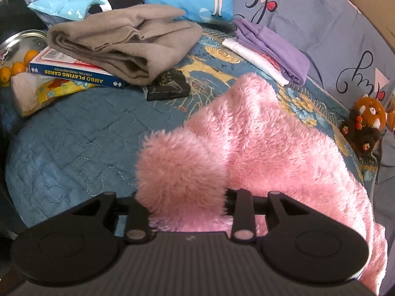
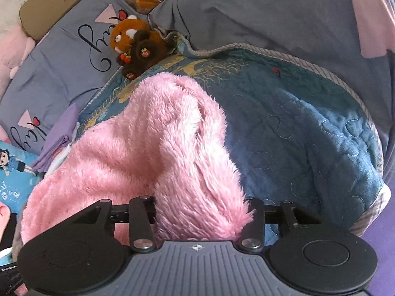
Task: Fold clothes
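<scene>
A pink fluffy fleece garment (image 1: 259, 135) lies across the blue quilted bedspread (image 1: 74, 148). One bunched end of it rises into my left gripper (image 1: 186, 192) and fills the gap between the jaws. The fleece buries the fingertips, so the grip is hidden. In the right wrist view the same pink garment (image 2: 138, 148) runs as a raised ridge from the bedspread (image 2: 308, 135) up into my right gripper (image 2: 200, 204). There too the pile covers the fingertips, and I cannot see whether the pads press on it.
At the back left lie a folded grey-brown garment (image 1: 118, 44), a playing-card box (image 1: 74, 71), a black box (image 1: 167, 88) and a bowl with oranges (image 1: 17, 51). Folded purple and white cloth (image 1: 271, 49), pillows (image 1: 333, 24) and a plush toy (image 1: 365, 123) line the right.
</scene>
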`<state>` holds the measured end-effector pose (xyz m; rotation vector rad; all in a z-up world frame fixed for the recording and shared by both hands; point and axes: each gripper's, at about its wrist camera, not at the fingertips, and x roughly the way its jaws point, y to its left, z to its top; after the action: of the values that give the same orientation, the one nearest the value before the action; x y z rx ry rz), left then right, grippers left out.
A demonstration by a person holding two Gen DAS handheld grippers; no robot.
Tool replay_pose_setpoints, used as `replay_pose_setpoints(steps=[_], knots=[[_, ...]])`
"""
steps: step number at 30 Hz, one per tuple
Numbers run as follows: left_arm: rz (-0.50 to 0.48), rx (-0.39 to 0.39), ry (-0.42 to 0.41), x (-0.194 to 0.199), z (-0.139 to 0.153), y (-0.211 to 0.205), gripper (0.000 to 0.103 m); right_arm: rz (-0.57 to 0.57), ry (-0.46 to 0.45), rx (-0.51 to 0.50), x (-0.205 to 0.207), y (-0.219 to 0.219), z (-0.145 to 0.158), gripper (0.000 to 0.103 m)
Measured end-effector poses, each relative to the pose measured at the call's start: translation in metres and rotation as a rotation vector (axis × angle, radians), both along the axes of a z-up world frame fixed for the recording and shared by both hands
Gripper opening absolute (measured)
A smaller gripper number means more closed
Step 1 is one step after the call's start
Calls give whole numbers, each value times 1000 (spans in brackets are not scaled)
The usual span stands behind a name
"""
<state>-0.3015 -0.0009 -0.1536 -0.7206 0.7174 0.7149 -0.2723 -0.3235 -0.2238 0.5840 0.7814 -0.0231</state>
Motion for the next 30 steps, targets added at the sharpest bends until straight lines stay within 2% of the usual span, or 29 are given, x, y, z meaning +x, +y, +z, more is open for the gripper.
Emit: replay_pose_setpoints(steps=[15,30], knots=[[-16,2,7,0,-1,2,45,-40,-1,-70,-3,10,-2,50],[-21,24,36,3,-1,0,50,-37,-27,-50,-6,6,-7,53]])
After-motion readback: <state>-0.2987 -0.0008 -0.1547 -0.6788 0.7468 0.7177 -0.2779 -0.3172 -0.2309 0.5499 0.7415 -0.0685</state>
